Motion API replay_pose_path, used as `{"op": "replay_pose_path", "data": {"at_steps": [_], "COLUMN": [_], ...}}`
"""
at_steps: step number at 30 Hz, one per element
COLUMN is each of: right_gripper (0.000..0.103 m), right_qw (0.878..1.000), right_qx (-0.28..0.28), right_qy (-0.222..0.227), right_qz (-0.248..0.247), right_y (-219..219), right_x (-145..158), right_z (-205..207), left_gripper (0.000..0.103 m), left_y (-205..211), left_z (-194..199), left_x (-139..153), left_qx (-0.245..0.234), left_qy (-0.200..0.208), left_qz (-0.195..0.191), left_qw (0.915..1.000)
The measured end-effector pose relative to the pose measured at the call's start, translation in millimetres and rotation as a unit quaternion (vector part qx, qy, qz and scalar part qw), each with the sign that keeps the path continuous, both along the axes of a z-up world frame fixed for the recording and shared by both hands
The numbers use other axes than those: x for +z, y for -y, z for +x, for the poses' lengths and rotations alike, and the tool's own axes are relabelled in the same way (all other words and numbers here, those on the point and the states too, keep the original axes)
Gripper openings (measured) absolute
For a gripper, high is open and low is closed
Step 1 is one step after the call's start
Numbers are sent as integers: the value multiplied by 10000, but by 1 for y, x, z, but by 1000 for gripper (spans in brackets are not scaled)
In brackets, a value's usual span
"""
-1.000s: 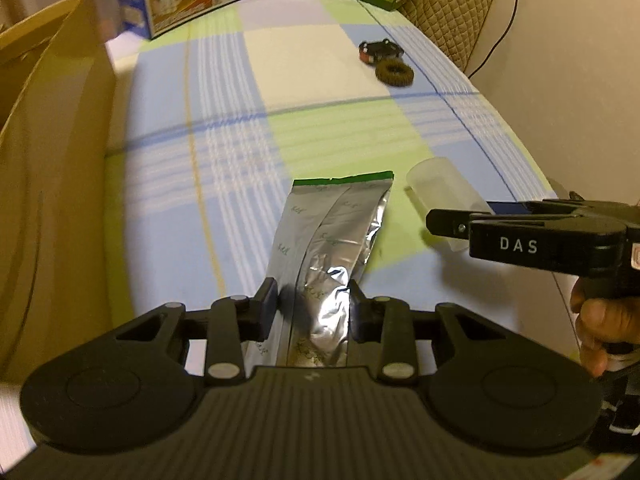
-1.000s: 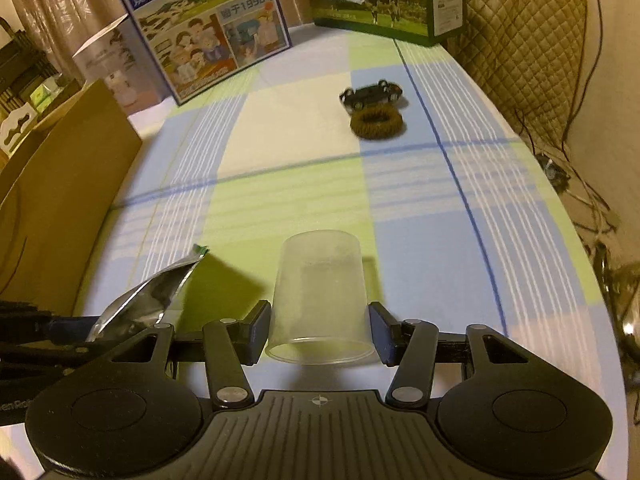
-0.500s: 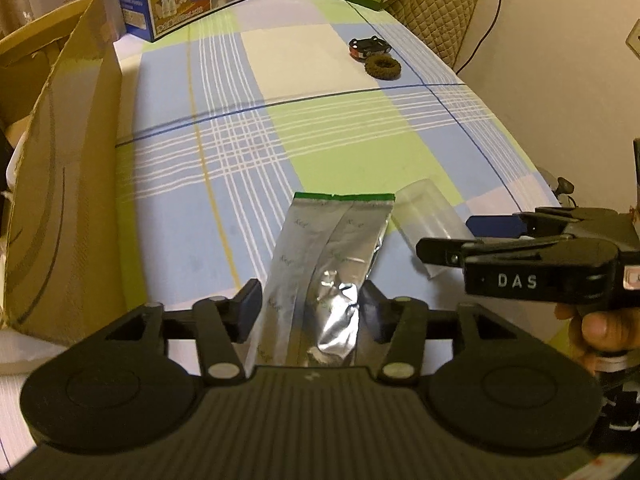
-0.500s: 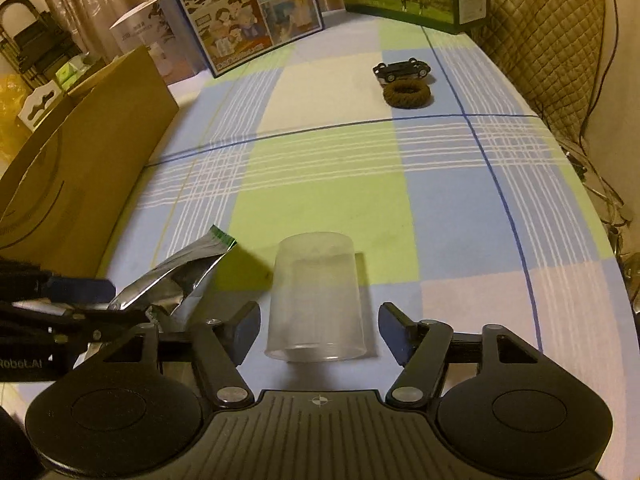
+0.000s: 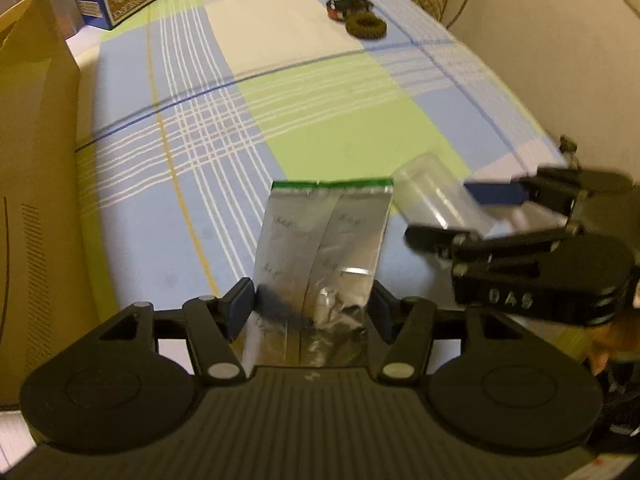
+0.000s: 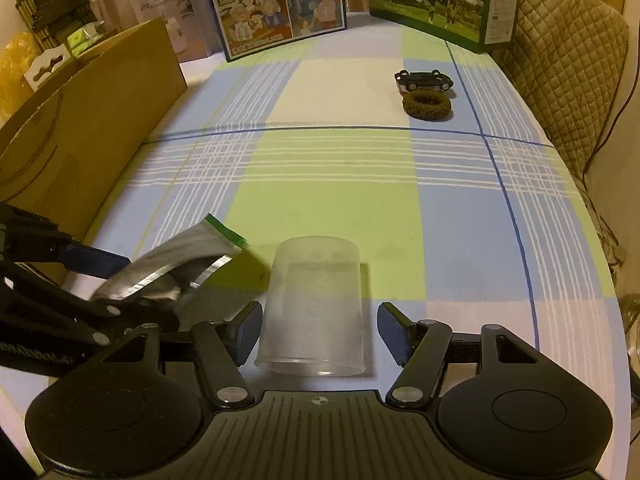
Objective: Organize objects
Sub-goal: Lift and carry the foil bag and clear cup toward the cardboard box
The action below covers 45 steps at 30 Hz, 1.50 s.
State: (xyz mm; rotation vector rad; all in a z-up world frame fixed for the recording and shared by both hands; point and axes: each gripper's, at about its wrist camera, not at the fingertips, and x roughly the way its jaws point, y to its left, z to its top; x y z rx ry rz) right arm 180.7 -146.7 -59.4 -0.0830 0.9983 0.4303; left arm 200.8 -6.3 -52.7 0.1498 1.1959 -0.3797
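We have the silver foil pouch (image 5: 320, 256) lying flat just beside the clear plastic cup (image 6: 314, 312), itself on its side on the checked tablecloth (image 6: 340, 176); the left gripper (image 5: 314, 312) straddles the pouch's near end, jaws opening and pads barely off its edges. The right gripper (image 6: 320, 332) brackets the cup near its rim, spread wider than the cup, not pressing. Both look light: the pouch thin, crinkly and slippery, best pinched across one end; the cup thin-walled, likely to roll or buckle, so we'd squeeze gently mid-body.
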Motion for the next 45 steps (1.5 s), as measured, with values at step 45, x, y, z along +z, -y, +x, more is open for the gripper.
{"op": "replay_pose_path", "data": {"at_steps": [45], "right_gripper": [49], "right_qw": [9960], "right_qx": [-239], "right_qy": [704], "right_qz": [500], "right_y": [5], "right_x": [100], "right_z": [-93], "left_gripper": [38], "left_y": [-33], "left_z": [-84], "left_x": [110], "left_qx": [331], "left_qy": [790], "left_qz": [-582], "left_qw": [9946]}}
